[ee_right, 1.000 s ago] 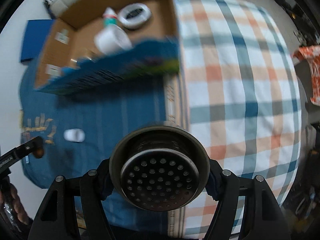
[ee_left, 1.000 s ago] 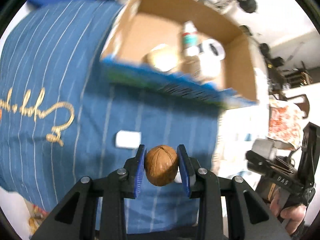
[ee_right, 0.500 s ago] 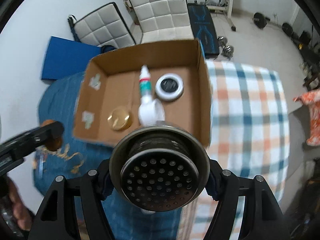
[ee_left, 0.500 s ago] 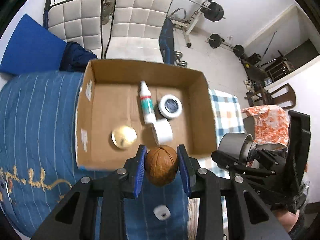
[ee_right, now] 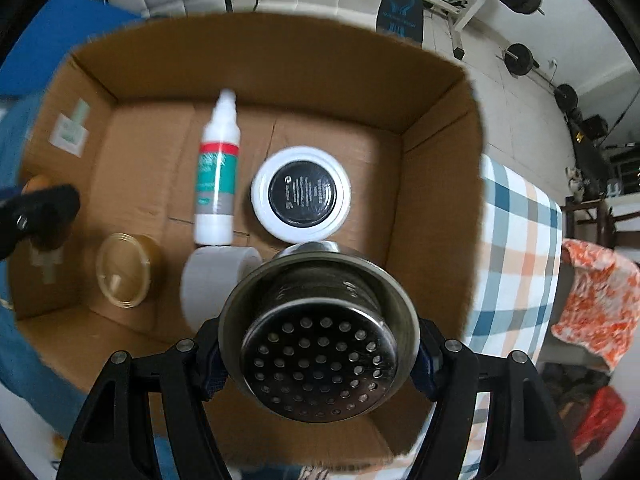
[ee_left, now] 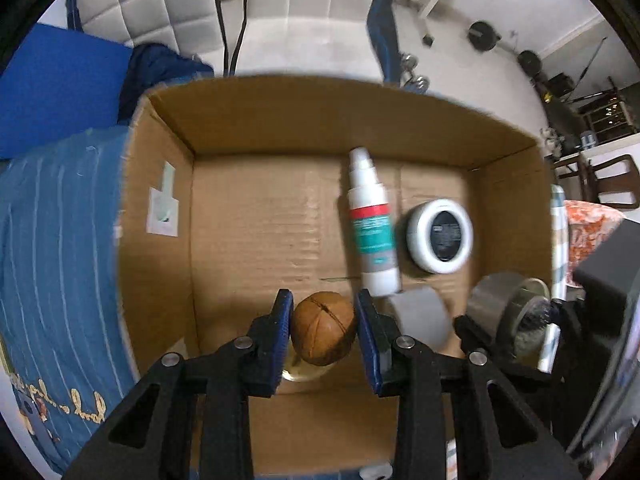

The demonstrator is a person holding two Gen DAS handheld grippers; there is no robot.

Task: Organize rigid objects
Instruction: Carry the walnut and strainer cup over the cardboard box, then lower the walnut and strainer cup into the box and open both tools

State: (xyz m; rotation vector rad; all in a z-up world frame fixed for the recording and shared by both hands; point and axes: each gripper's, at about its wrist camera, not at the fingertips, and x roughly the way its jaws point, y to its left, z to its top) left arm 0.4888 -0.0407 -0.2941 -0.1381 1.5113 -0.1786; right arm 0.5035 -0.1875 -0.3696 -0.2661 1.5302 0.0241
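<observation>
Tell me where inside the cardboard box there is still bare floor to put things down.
The widest bare patch of the brown cardboard box lies between its left wall and the white spray bottle with teal label. The near right side is crowded: round white-rimmed black tin, grey tape roll, round gold-lidded jar.

One open brown cardboard box (ee_right: 436, 168). Inside: one white spray bottle with a red and teal label (ee_right: 216, 176), one round white jar with a black lid (ee_right: 301, 194), one white tape roll (ee_right: 214, 280), one gold-rimmed round lid (ee_right: 124, 270). Held above: one brown walnut (ee_left: 323, 328), one perforated steel strainer cup (ee_right: 318, 340). Two black grippers.
</observation>
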